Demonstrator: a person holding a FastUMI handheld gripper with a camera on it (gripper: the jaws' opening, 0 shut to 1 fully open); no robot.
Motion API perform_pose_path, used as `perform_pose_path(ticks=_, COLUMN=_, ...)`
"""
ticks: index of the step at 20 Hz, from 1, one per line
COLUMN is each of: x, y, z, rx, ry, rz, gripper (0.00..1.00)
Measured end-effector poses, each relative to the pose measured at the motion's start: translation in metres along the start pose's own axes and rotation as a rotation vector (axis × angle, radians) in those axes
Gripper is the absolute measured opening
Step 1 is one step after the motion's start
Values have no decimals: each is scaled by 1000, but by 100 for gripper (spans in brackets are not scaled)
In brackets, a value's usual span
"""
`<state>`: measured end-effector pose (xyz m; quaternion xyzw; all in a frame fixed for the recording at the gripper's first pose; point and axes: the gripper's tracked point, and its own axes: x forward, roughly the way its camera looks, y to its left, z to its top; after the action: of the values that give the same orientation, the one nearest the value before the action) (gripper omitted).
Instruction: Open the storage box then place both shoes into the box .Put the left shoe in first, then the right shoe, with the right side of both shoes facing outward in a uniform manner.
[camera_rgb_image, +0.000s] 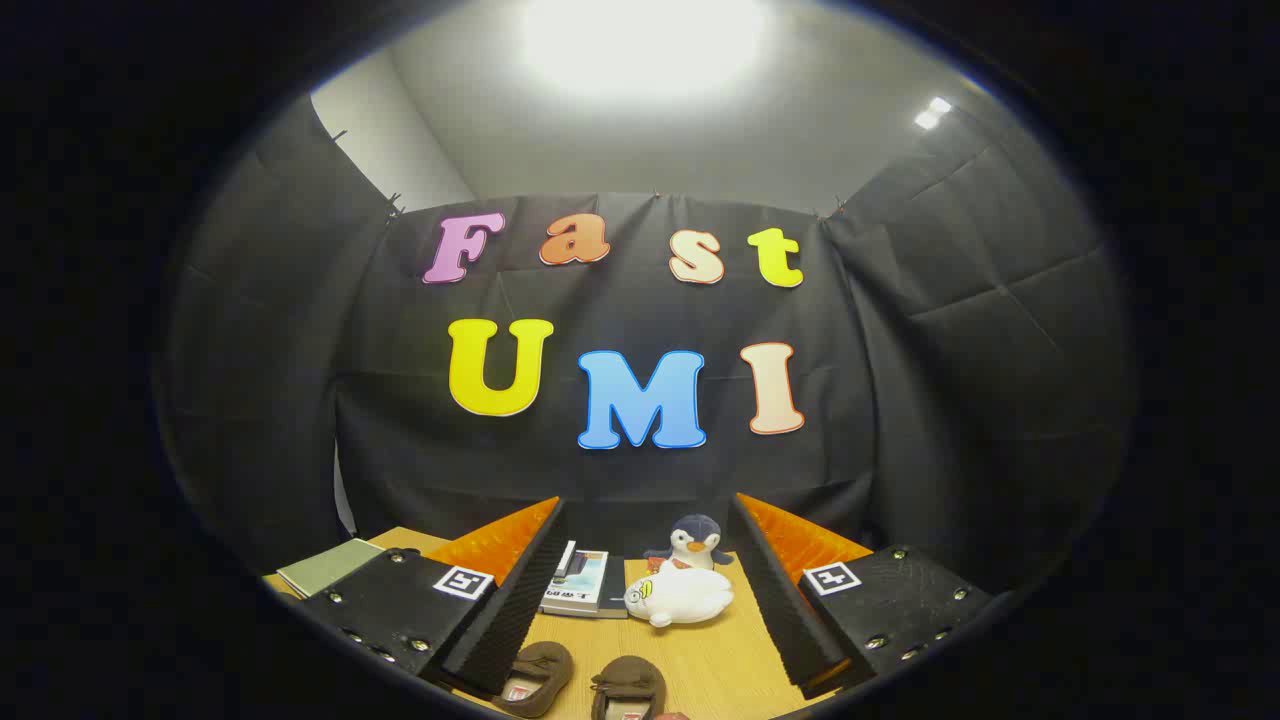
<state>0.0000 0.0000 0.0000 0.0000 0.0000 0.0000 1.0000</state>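
While the hand-held gripper (650, 600) hangs above the desk (715, 670), its two fingers are spread wide apart with nothing pinched between them, so it's plainly open. It sits pretty level, aimed straight at the booth's back wall and only slightly tipped toward the desk, one finger (510, 600) on the left and one finger (790, 600) on the right.

Closest in, right down between the fingers, there are two brown shoes. One shoe (537, 678) lies just beside the left finger's tip, and the second shoe (630, 688) lies just to the right of it. They sit side by side, near each other, openings up, both flat on the wood.

Just ahead of the fingers there's one white plush toy (682, 597) lying on its side. Right behind it, touching or nearly so, stands one penguin plush (693, 541), upright. To the left of the white plush sits one book (580, 585), partly hidden by the left finger. Further left, beyond that finger, is one green notebook (328, 566) near the desk's edge.

Beyond all that hangs the black cloth wall (620, 470), with a bright ceiling light (640, 40) up top.
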Motion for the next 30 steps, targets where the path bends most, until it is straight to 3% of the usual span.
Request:
perform_pose_path(ticks=9, x=1, y=-15, z=3, rx=58, ry=-8, rz=-28, gripper=97)
perform_pose_path(ticks=17, x=0, y=-5, z=3, rx=46, ry=-12, rz=5, gripper=97)
perform_pose_path(ticks=30, x=-2, y=53, z=-33, rx=247, ry=105, rz=160, gripper=97)
